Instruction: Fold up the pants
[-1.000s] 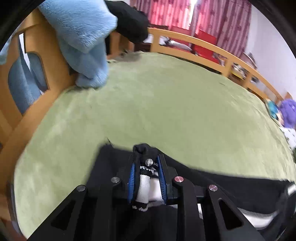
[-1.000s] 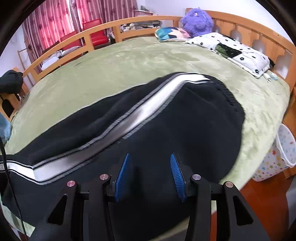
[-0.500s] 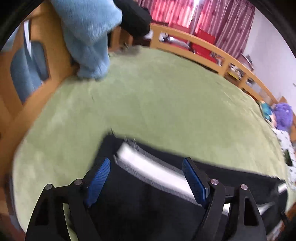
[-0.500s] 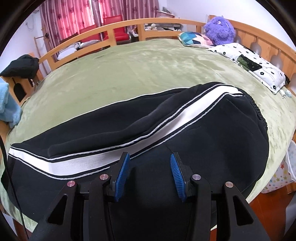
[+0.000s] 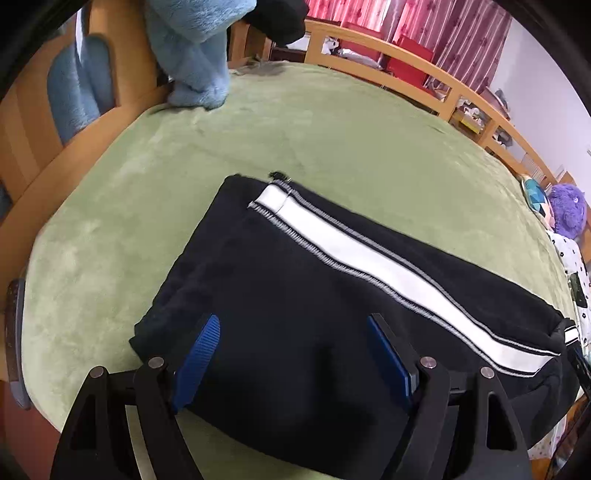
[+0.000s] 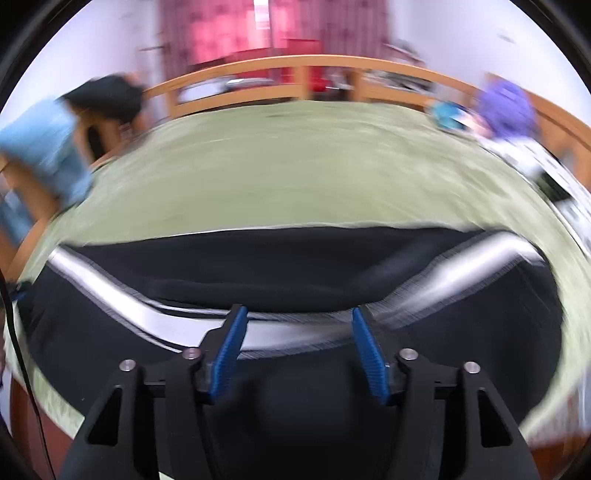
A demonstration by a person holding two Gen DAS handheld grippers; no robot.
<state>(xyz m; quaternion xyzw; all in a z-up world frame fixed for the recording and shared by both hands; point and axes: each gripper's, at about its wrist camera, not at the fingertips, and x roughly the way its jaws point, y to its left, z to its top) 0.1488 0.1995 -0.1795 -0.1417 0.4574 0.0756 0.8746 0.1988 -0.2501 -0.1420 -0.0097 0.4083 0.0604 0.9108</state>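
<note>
Black pants (image 5: pixel 295 295) with a white side stripe (image 5: pixel 369 254) lie flat on the green bed (image 5: pixel 295 129), folded lengthwise, leg cuffs at the far left. My left gripper (image 5: pixel 291 328) is open and empty, hovering over the cuff end. In the blurred right wrist view the pants (image 6: pixel 295 266) stretch across the frame. My right gripper (image 6: pixel 295 317) is open and empty above the stripe (image 6: pixel 280 336) near the middle.
A light blue blanket (image 5: pixel 192 48) and a dark garment (image 5: pixel 280 18) hang on the wooden bed rail (image 5: pixel 406 74) at the far left. A purple plush toy (image 5: pixel 567 214) and pillows sit at the right end. The near bed edge lies just below the pants.
My left gripper has let go of the pant cuff, opened wide and pulled back. My right gripper has swung left over the pants and stayed open.
</note>
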